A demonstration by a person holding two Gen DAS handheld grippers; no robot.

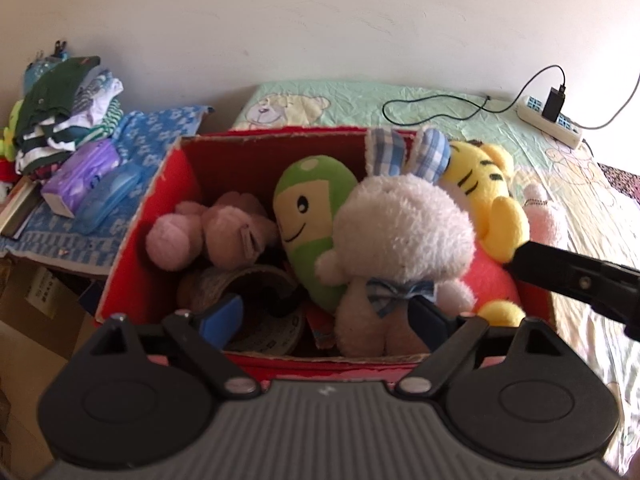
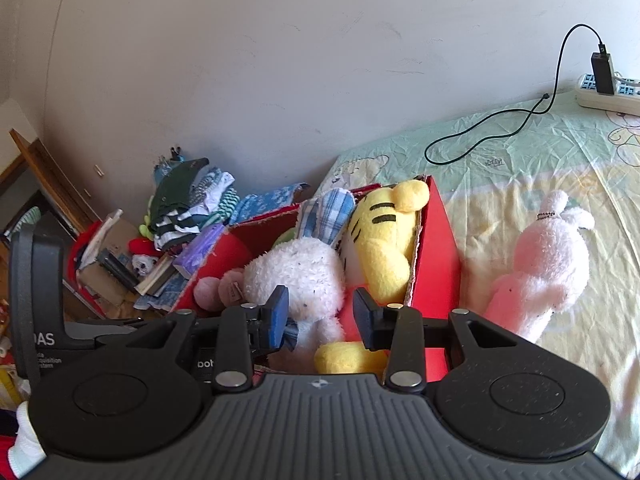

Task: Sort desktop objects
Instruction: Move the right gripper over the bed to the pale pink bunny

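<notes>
A red cardboard box (image 1: 132,240) stands on the bed and holds several plush toys: a white rabbit with blue checked ears (image 1: 396,240), a green toy (image 1: 312,208), a yellow tiger (image 1: 484,188) and a pink toy (image 1: 216,232). My left gripper (image 1: 332,312) is open above the box's near edge, its fingers either side of the white rabbit's body. My right gripper (image 2: 320,312) is open and empty over the box's near right corner, by the white rabbit (image 2: 296,276) and the tiger (image 2: 380,240). A pink rabbit plush (image 2: 536,272) lies on the bed right of the box (image 2: 440,248).
A power strip (image 1: 552,120) with a charger and black cable (image 1: 432,100) lies at the bed's far right by the wall. Left of the box are folded clothes (image 1: 68,100), a purple tissue pack (image 1: 80,176) and a blue case (image 1: 108,196) on a low surface.
</notes>
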